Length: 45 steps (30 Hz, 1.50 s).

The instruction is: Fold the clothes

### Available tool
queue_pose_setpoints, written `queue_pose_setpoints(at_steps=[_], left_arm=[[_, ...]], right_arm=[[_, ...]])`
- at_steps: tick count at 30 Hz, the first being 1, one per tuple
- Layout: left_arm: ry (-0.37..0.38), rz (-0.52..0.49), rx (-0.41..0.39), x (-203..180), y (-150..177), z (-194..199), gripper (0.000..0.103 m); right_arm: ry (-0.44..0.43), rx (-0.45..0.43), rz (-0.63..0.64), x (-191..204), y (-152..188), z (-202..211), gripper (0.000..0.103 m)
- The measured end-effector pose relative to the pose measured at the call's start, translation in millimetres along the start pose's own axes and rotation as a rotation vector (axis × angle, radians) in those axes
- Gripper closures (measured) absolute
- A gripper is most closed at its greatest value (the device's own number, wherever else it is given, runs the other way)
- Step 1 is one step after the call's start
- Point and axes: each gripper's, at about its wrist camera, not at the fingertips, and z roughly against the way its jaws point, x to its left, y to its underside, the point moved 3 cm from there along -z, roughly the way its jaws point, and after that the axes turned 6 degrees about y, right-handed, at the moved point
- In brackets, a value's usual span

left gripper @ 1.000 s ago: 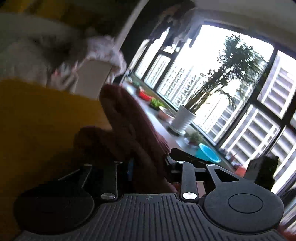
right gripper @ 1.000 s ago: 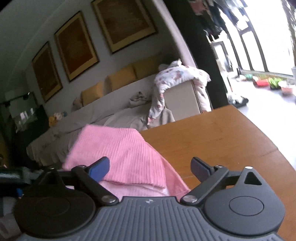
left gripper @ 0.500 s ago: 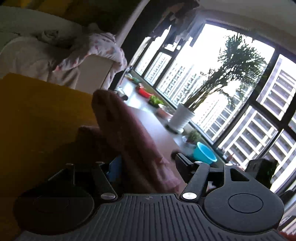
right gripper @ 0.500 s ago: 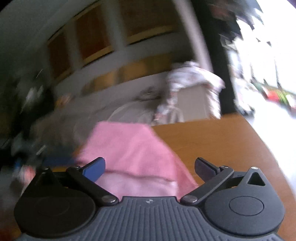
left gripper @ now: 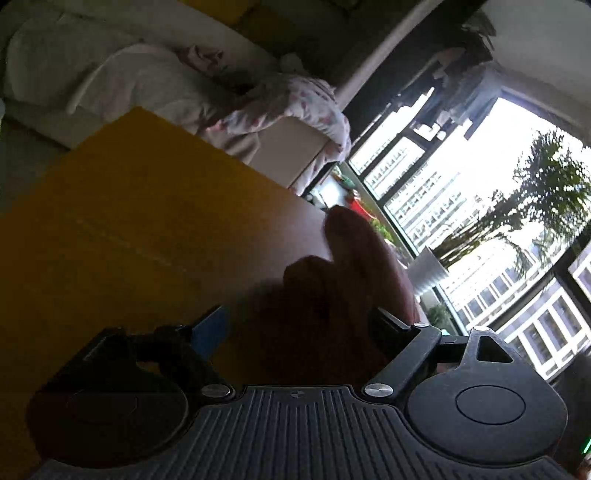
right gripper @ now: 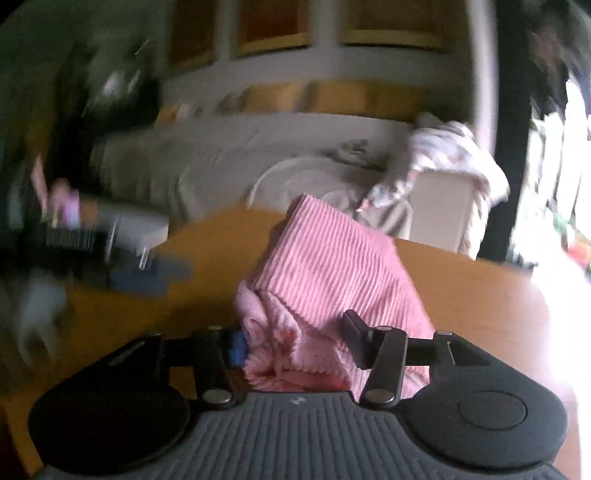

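My right claw (right gripper: 291, 345) is clamped on the near edge of the pink ribbed garment (right gripper: 332, 266), bunched on the counter (right gripper: 480, 295), while my left claw (left gripper: 299, 325) stands apart around shadowed cloth; mid-fold, I judge, needing a level carry.

Wooden tabletop (left gripper: 129, 221) fills foreground. Behind it, beige sofa (right gripper: 221, 155) with yellow cushions (right gripper: 332, 98) along back. Floral garment (left gripper: 295, 107) draped over sofa arm. White potted palm (left gripper: 428, 269) right of sofa, by large window (left gripper: 461, 192). Framed pictures (right gripper: 269, 26) above sofa, blurred.
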Motion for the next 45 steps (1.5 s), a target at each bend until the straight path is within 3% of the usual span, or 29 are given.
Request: queue_pose_setpoints(at_steps=[4,8,10,11,12,15,18,21,24,30,36,41,43,45], left_arm=[[0.013,-0.048,0.024,-1.3,-6.5,-18.9,0.025],[0.011,-0.169,0.092,-10.9,-13.6,-52.9,0.031],[0.007,-0.233,0.137,-16.4,-16.9,-70.7,0.032],[0.004,-0.265,0.159,-18.9,-18.4,-79.6,0.034],[0.002,-0.29,0.176,-20.4,-19.7,-86.4,0.034],[0.048,-0.319,0.182,-24.5,-24.7,-90.2,0.034],[0.094,-0.353,0.189,-29.4,-29.3,-94.2,0.033],[0.143,-0.463,0.222,-47.3,-24.9,-103.1,0.031],[0.12,-0.511,0.242,-51.3,-25.6,-113.9,0.029],[0.035,-0.515,0.214,-39.4,-44.1,-96.4,0.024],[-0.042,-0.521,0.181,-29.9,-62.6,-77.6,0.024],[0.071,-0.52,0.06,-64.3,-77.7,-33.9,0.019],[0.188,-0.437,0.022,-77.6,-86.8,-17.7,0.019],[0.315,-0.371,0.04,-91.0,-87.9,-21.1,0.019]], right_arm=[[0.072,-0.017,0.12,6.5,6.3,0.3,0.05],[0.103,-0.023,0.283,29.5,22.6,-12.0,0.029],[0.098,-0.031,0.292,27.3,19.7,-12.4,0.028],[0.09,-0.036,0.267,21.2,13.3,-9.8,0.043],[0.083,-0.041,0.241,15.1,6.9,-7.1,0.065],[0.06,-0.057,0.166,-3.6,-12.6,1.3,0.081],[0.032,-0.082,0.129,-25.9,-36.0,16.3,0.086],[0.001,-0.033,0.207,-8.7,-17.7,10.6,0.086],[-0.03,0.016,0.285,8.4,0.7,5.0,0.086],[-0.09,0.113,0.438,41.7,37.0,-5.8,0.086],[-0.078,0.118,0.457,52.7,39.7,-11.0,0.082],[-0.074,0.103,0.423,52.0,40.3,-6.1,0.081],[-0.085,0.092,0.38,42.7,34.2,-1.6,0.08],[-0.097,0.082,0.337,33.4,28.2,2.9,0.08]])
